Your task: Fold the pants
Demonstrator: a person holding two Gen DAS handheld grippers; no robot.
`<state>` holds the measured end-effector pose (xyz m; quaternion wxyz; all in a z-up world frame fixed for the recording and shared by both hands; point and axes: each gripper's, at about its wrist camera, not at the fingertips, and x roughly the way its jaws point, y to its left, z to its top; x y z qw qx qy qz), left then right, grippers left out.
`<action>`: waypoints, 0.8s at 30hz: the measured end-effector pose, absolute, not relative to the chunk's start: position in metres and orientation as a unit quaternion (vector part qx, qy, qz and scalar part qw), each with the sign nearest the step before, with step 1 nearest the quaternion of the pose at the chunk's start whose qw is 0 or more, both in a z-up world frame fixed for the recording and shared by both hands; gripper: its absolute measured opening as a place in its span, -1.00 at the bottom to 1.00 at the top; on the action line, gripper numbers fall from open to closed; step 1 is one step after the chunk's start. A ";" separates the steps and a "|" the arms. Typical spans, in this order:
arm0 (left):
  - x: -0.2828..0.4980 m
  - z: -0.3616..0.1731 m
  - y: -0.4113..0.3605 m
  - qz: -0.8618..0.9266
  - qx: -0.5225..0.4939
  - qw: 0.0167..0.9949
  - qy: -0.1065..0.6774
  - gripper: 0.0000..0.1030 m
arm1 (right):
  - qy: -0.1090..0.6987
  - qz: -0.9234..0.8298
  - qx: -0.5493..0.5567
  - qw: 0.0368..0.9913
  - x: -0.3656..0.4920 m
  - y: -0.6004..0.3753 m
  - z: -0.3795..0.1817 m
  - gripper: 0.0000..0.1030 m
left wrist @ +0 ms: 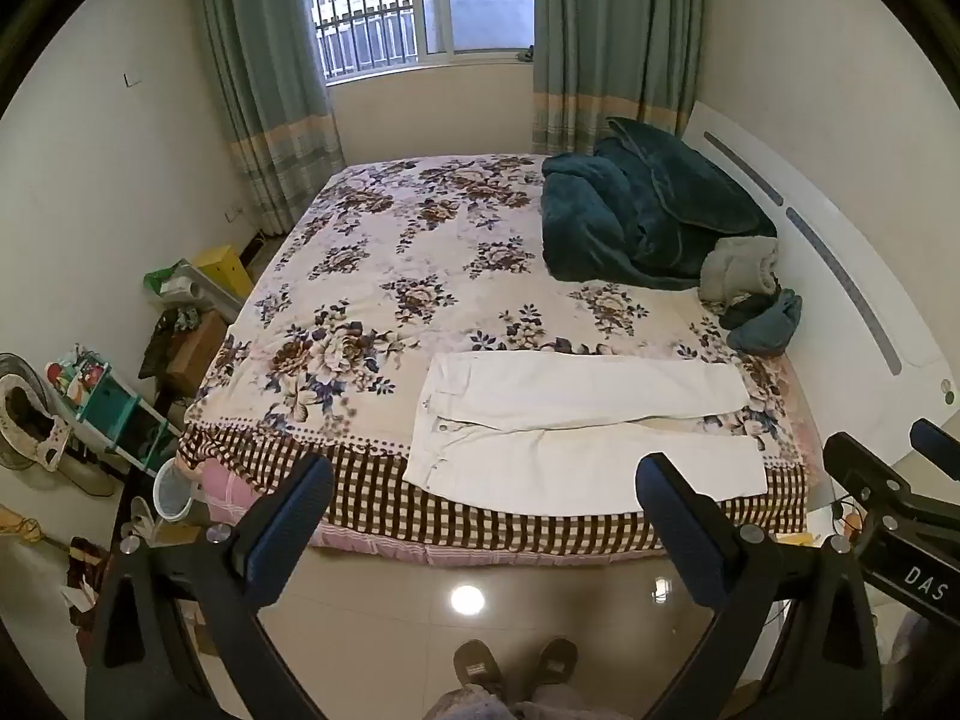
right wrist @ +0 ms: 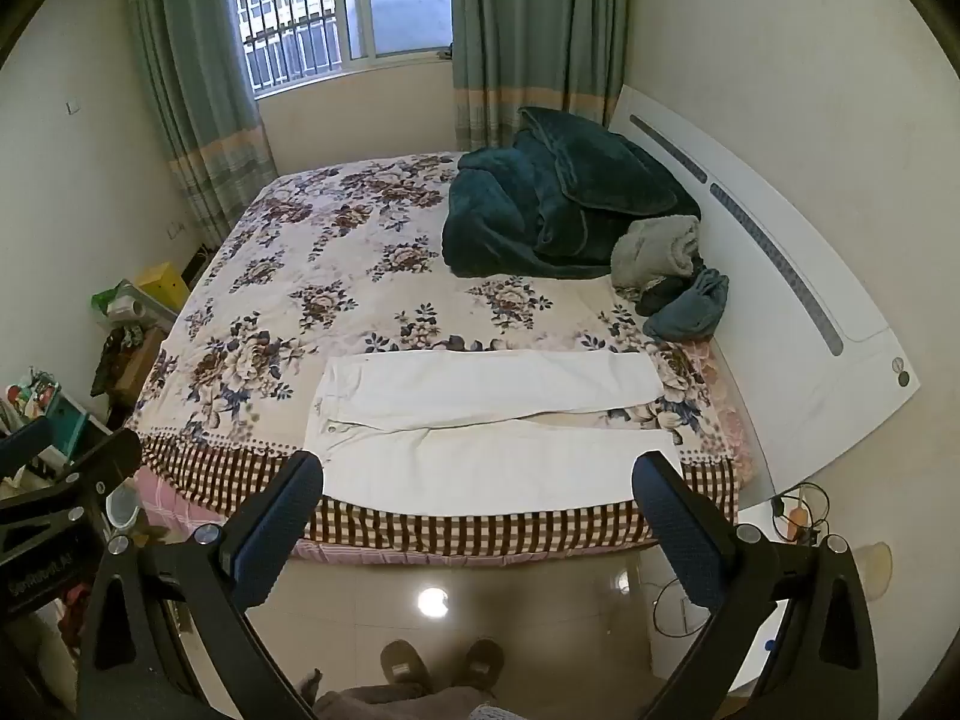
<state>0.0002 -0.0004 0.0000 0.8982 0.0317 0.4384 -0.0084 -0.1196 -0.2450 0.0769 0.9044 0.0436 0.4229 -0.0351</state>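
**Ahead of both tongs: pants laid flat, no fold made yet**

Beyond the fingertips of our left gripper (left wrist: 483, 495) the white pants (left wrist: 576, 429) lie spread flat along the near edge of the bed (left wrist: 372, 276), waistband toward the left finger and both leg ends toward the right finger and past it. From our right gripper (right wrist: 477, 492) we see the same white pants (right wrist: 480, 420) sitting almost squarely between its two fingers, the near leg running along the checked border of the bedcover.

We hold both tongs spread wide and empty. Neither touches the cloth; both hang over the tiled floor (left wrist: 480, 576) short of the bed, with our slippers visible below them. Our right gripper's body shows at the far right of the left view, so the two tools are side by side.

As far as we can judge, the folding itself has not begun. The two legs lie apart with a narrow gap opening toward the hems, one behind the other, and no part of the garment is doubled over. The laying-out looks done: the fabric is smooth apart from a small crease near the crotch.

What is left, in our reading, is everything that counts: bringing one leg over the other, then folding the length down to a compact stack.

Well behind the pants, toward the headboard (left wrist: 840, 276), sit a dark green blanket (left wrist: 636, 222) and some smaller bundled clothes (left wrist: 750, 294), clear of our working strip.
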 end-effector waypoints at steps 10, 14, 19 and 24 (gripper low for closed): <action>0.000 0.000 -0.001 -0.010 0.026 0.901 0.433 0.99 | 0.426 -0.037 0.040 0.903 -0.119 -0.245 0.077 1.00; 0.000 0.000 0.000 -0.012 0.026 0.901 0.433 1.00 | 0.426 -0.037 0.040 0.903 -0.119 -0.245 0.076 1.00; 0.000 0.000 0.000 -0.012 0.024 0.902 0.431 1.00 | 0.426 -0.037 0.040 0.903 -0.120 -0.245 0.077 1.00; 0.000 0.000 0.000 -0.011 0.024 0.903 0.429 1.00 | 0.425 -0.038 0.040 0.903 -0.120 -0.245 0.077 1.00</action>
